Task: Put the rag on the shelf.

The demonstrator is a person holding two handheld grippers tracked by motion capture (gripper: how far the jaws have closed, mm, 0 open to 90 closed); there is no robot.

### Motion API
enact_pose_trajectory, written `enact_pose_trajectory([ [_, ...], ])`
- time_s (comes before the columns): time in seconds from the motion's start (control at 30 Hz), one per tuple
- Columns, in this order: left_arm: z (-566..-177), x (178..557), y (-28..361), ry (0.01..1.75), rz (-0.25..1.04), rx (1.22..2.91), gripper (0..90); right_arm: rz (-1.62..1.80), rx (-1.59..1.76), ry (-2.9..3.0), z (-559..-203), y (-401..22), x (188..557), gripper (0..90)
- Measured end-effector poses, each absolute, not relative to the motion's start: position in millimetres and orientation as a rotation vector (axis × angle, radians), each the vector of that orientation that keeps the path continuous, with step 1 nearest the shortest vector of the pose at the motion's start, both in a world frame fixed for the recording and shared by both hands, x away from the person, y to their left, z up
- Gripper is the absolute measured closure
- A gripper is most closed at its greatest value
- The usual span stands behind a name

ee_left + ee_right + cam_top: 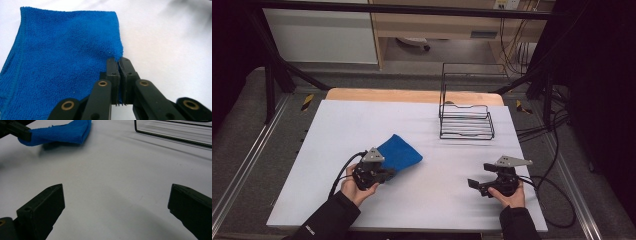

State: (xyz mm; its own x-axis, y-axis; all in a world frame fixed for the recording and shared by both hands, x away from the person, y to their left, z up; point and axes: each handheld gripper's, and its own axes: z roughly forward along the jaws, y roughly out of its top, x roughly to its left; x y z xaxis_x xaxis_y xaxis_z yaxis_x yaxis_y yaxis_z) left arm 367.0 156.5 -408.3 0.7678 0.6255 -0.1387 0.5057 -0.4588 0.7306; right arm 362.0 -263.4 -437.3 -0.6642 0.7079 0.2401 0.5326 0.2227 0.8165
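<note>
A folded blue microfibre cloth point(399, 154) lies left of centre on the white table point(427, 200). My left gripper point(388, 172) is shut on the cloth's near corner. In the left gripper view the two jaws pinch the cloth's edge point(118, 60) and the blue cloth point(60, 62) spreads away to the left. My right gripper point(473, 184) rests near the table's front right, held in a hand, open with nothing between its jaws. In the right gripper view point(115, 205) the wide-apart jaws frame bare table, and the cloth point(65, 131) shows lifted at the far left.
A black wire rack point(466, 107) stands at the back right of the table, its base point(172, 132) seen in the right gripper view. Cables point(552, 190) trail off the table's right side. A wooden board edge point(412, 95) lines the far side.
</note>
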Motion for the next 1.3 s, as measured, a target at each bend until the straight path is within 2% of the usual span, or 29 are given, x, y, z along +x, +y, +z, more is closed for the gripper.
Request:
enact_pose_trajectory([
  [0.67, -423, 340, 107, 0.792, 0.086, 2.192, 85.4, 1.414, 1.188, 2.307, -438, -263, 362, 1.7],
  [0.73, -428, 341, 104, 0.804, 0.077, 2.218, 81.7, 1.412, 1.186, 2.307, -438, -263, 362, 1.8],
  [0.83, -430, 340, 103, 0.811, 0.083, 2.246, 69.5, 1.409, 1.182, 2.308, -438, -263, 362, 1.9],
  [1.0, -412, 341, 119, 0.811, 0.155, 2.205, 53.2, 1.406, 1.189, 2.304, -438, -262, 362, 2.3],
  [1.1, -403, 348, 137, 0.848, 0.257, 2.211, 48.1, 1.398, 1.187, 2.303, -438, -261, 363, 2.9],
  [1.3, -404, 369, 173, 0.967, 0.299, 2.208, 43.8, 1.382, 1.189, 2.293, -437, -254, 364, 6.5],
])
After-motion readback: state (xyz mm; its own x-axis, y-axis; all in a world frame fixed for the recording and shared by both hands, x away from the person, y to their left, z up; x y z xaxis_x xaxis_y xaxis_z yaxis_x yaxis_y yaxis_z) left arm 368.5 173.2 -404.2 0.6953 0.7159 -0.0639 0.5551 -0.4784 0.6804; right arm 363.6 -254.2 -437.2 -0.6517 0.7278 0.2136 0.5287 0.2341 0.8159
